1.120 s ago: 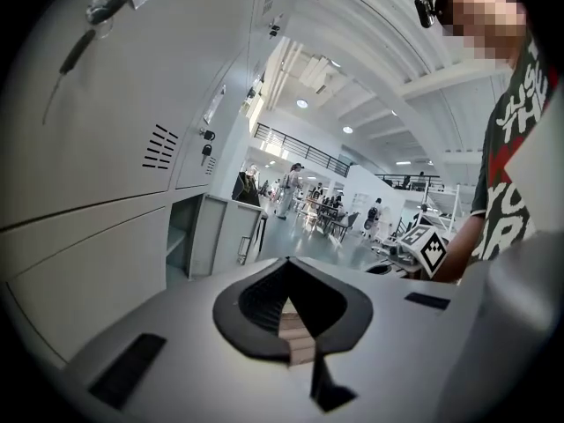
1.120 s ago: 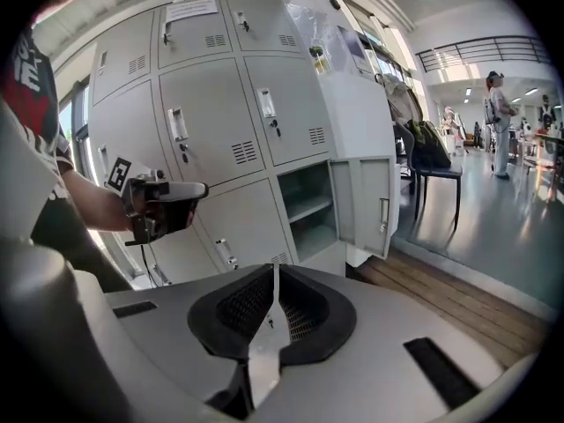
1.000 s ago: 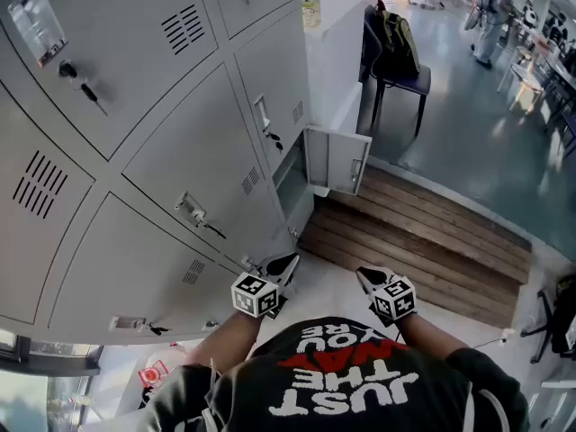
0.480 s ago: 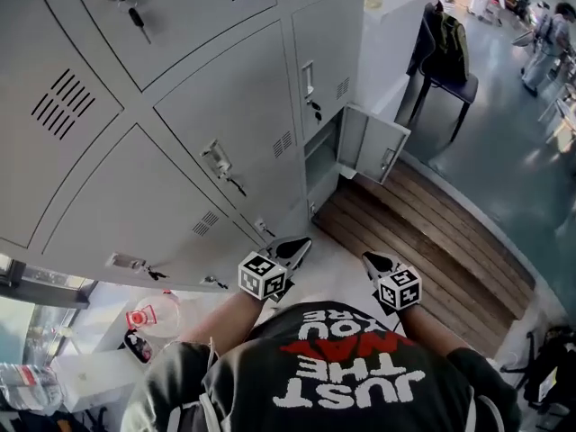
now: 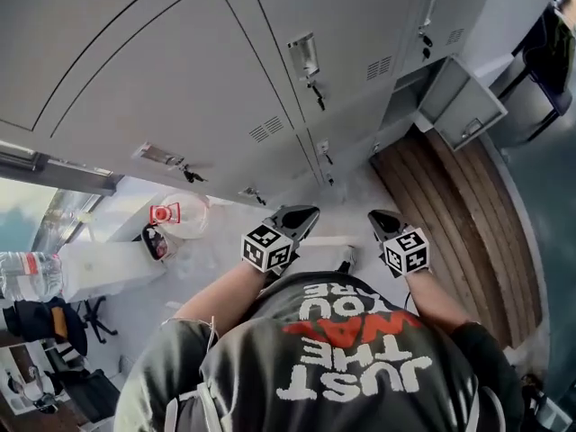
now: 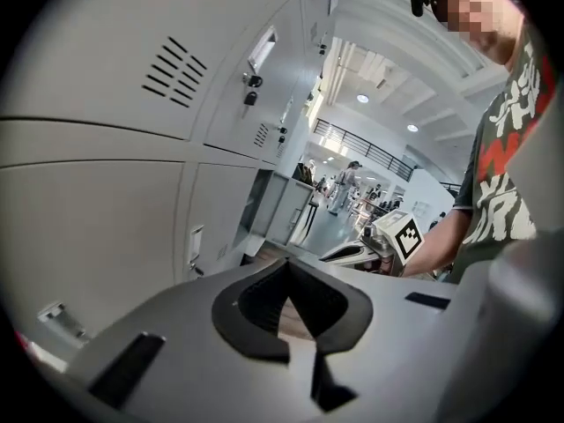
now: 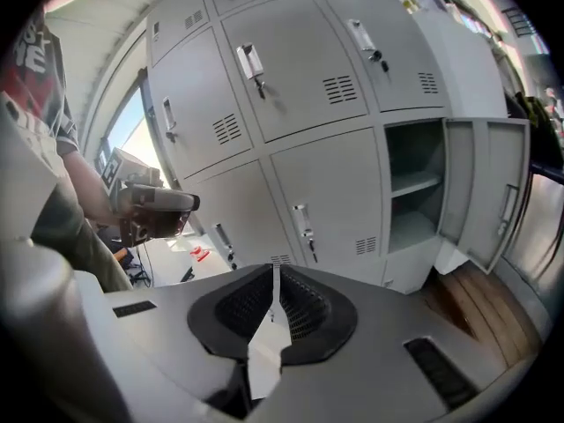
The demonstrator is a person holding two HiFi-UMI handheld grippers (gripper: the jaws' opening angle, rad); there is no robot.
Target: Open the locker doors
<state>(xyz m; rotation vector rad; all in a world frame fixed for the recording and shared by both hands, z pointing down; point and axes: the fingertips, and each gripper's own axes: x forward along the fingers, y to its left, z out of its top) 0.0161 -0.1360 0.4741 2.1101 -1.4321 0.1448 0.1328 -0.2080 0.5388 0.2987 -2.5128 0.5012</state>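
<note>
Grey lockers point(image 5: 207, 70) fill the top of the head view, their closed doors bearing latch handles point(image 5: 304, 57) with keys in them. One low locker at the right has its door point(image 5: 463, 106) swung open; the right gripper view shows that door point(image 7: 493, 192) and its empty compartment point(image 7: 414, 192). My left gripper point(image 5: 301, 214) and right gripper point(image 5: 382, 220) are held side by side before the person's chest, short of the lockers and touching none. Both are shut with nothing between the jaws. In the left gripper view the right gripper point(image 6: 352, 254) is visible beyond my own jaws.
A clear bottle with a red cap point(image 5: 180, 216) lies on the floor near the lockers' foot. Another bottle point(image 5: 27, 273) and a dark bag point(image 5: 36, 318) are at the left. A wooden platform point(image 5: 459, 205) runs along the right, with a chair point(image 5: 549, 61) beyond it.
The head view has swung left and down along the lockers, so the open door has slid to the upper right. Both grippers keep their place before the chest, still shut.
</note>
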